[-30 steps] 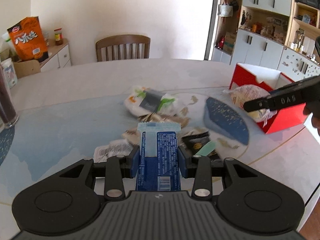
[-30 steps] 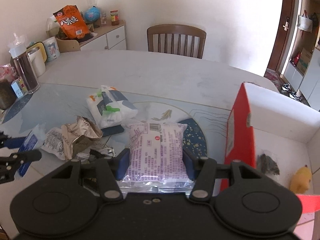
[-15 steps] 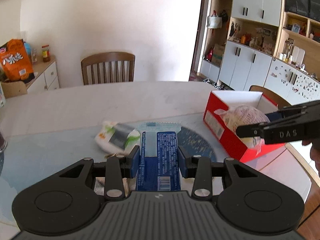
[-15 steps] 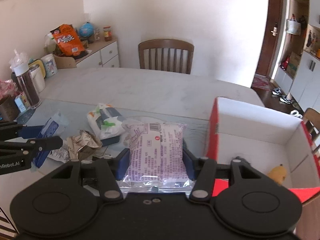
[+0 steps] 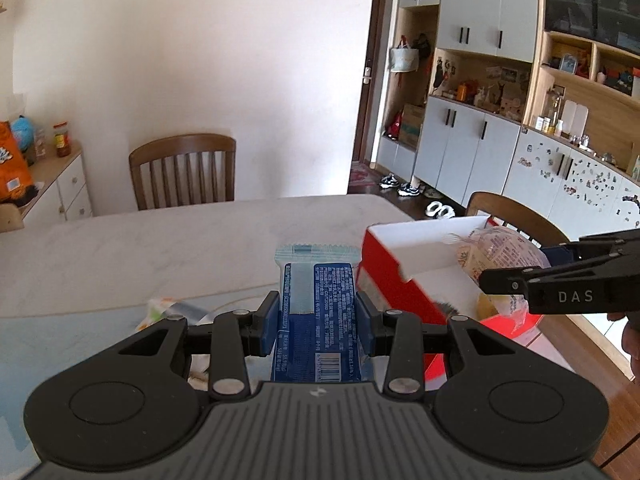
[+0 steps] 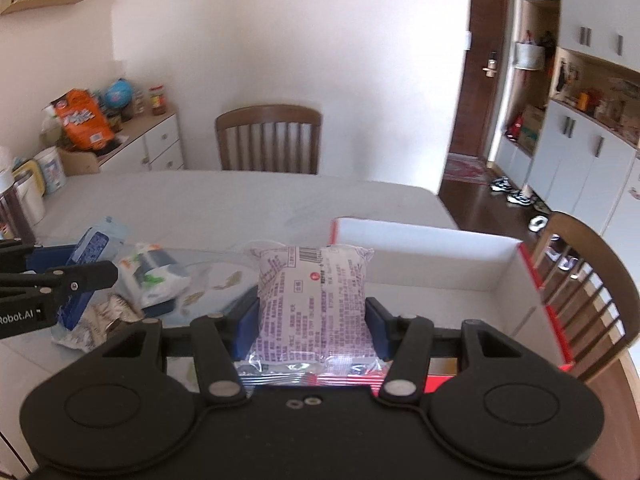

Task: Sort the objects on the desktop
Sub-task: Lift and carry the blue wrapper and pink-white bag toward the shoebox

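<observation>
You've got a plain white wall (image 5: 200,60) at the far side, a wooden slat-back chair (image 5: 184,172) against it. Far left: white drawer cabinet (image 6: 160,148). Right: dark brown door (image 6: 486,80), white-and-wood wall cabinets (image 5: 500,80), dark wood floor (image 6: 472,204). Bright daylight.

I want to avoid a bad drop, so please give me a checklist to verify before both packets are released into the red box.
1. Right gripper shut on the purple-print snack packet: ok.
2. Left gripper shut on the blue packet: ok.
3. Purple-print snack packet over the open red box: ok in the left wrist view, where it hangs above the box interior.
4. Blue packet over the box: not ok; it is beside the box's near corner, above the table.
5. Free space inside the box: ok; the white floor is mostly bare.
6. Grippers apart from each other: ok.
</observation>
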{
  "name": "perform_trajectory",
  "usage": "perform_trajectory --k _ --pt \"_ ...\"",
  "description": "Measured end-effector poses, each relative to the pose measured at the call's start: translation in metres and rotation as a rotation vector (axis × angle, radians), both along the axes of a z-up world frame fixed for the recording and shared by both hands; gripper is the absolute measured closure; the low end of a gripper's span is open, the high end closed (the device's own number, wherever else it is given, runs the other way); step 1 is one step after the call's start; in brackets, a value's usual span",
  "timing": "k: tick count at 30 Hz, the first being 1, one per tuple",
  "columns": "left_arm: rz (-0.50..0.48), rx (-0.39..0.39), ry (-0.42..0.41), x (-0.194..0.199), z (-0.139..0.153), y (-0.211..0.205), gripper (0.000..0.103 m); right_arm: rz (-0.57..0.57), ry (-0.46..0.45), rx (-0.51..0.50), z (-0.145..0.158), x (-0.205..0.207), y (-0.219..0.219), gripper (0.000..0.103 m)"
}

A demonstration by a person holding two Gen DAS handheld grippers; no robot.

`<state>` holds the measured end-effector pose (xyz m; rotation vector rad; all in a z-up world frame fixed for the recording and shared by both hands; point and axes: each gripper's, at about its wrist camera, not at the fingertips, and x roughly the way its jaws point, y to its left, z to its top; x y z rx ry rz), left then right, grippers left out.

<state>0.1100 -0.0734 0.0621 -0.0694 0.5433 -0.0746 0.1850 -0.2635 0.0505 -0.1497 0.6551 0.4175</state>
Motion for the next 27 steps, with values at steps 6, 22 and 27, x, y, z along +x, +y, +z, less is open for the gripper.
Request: perform_trajectory --k 6,22,27 --pt "-0.025 -0.011 -0.008 0.018 0.011 -0.026 0.065 -0.059 -0.022 0.008 0.005 0.006 -0.028 0.048" --pt "-0.100 0.018 -0.023 0.080 0.025 -0.097 0.065 -0.104 -0.032 0.034 0.003 0.044 -0.092 0.048" --pt "-0.132 0.030 -0.001 0.104 0.022 -0.119 0.065 -0.094 -0.020 0.015 -0.001 0.063 -0.107 0.048"
